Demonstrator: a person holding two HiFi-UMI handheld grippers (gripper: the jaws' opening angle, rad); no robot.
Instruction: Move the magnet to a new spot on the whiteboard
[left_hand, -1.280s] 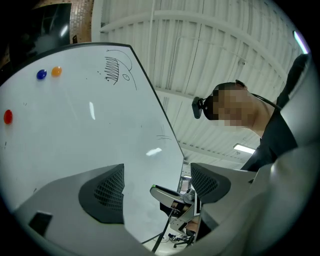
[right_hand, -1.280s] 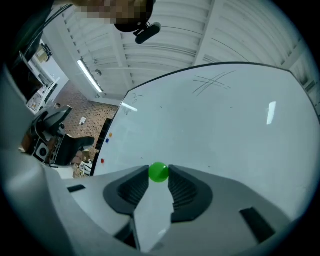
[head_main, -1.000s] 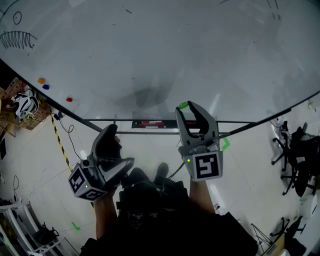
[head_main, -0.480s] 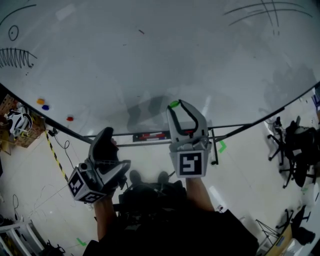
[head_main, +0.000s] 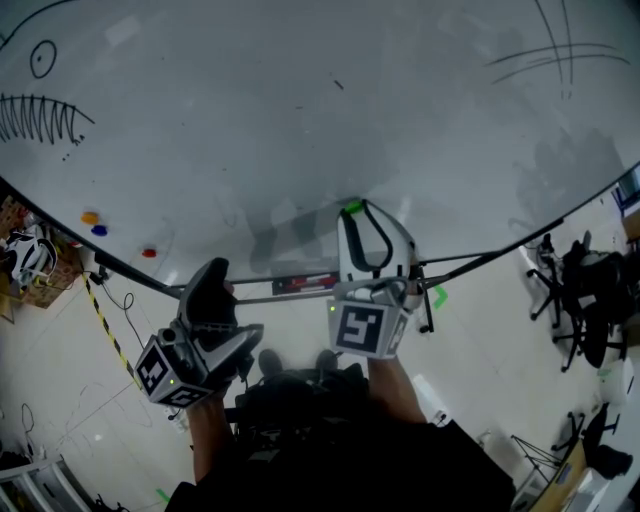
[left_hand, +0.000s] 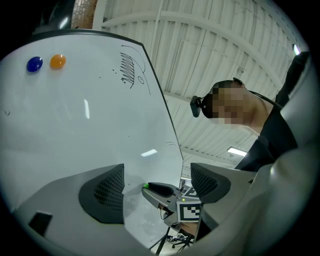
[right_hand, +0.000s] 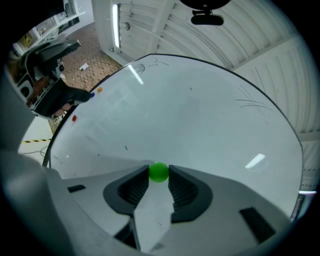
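A small round green magnet (right_hand: 159, 171) is pinched between the tips of my right gripper (right_hand: 159, 176), close to the whiteboard (right_hand: 190, 120). In the head view the green magnet (head_main: 351, 208) shows at the tip of the right gripper (head_main: 356, 212), over the lower middle of the whiteboard (head_main: 300, 120). My left gripper (head_main: 212, 285) hangs lower left, below the board's edge. The left gripper view shows its jaws wide apart with nothing between them, and the right gripper (left_hand: 162, 191) beyond with the green magnet (left_hand: 146, 185) at its tip.
Orange (head_main: 90, 217), blue (head_main: 99, 230) and red (head_main: 149, 253) magnets sit at the board's lower left. Black marker drawings are at the upper left (head_main: 40, 115) and upper right (head_main: 555, 50). A marker tray (head_main: 305, 284) runs under the board. Office chairs (head_main: 585, 300) stand at the right.
My right gripper has moved up and slightly left with the green magnet, from the board's lower edge onto its face. The left gripper has stayed nearly still.
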